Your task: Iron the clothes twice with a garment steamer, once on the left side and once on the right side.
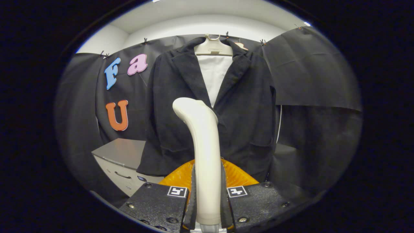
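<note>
A dark jacket (245, 110) hangs on a pale hanger (213, 48) against the booth wall, with a white lining (213, 74) showing at the open collar. My gripper (208, 200) is shut on the cream handle of the garment steamer (203, 145), which stands upright between the fingers. Its curved head points toward the jacket's front, near the middle, just below the collar opening. Behind the handle, an orange translucent part of the steamer (239, 176) sits just above the fingers. Whether the steamer head touches the cloth cannot be told.
A grey cabinet with a drawer (123, 158) stands low beside the jacket's lower left hem. Black cloth (317, 81) covers the wall behind and on both sides of the jacket.
</note>
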Demonstrator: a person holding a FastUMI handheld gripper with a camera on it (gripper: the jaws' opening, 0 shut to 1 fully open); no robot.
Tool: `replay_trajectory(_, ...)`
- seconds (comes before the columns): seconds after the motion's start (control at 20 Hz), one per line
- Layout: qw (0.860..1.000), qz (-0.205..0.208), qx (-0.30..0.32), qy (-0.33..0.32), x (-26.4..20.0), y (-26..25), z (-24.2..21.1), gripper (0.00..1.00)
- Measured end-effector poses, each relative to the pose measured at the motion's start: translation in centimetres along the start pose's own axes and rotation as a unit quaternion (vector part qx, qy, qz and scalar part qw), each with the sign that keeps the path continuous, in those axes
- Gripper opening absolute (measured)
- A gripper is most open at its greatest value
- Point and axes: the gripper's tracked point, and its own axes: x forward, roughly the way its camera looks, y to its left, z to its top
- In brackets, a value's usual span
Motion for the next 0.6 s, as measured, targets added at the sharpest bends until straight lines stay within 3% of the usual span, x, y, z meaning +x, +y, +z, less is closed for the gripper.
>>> replay_trajectory(0.6, 0.996, -0.007, -0.017, 0.088, 0.1, -1.0, -9.9, 0.32)
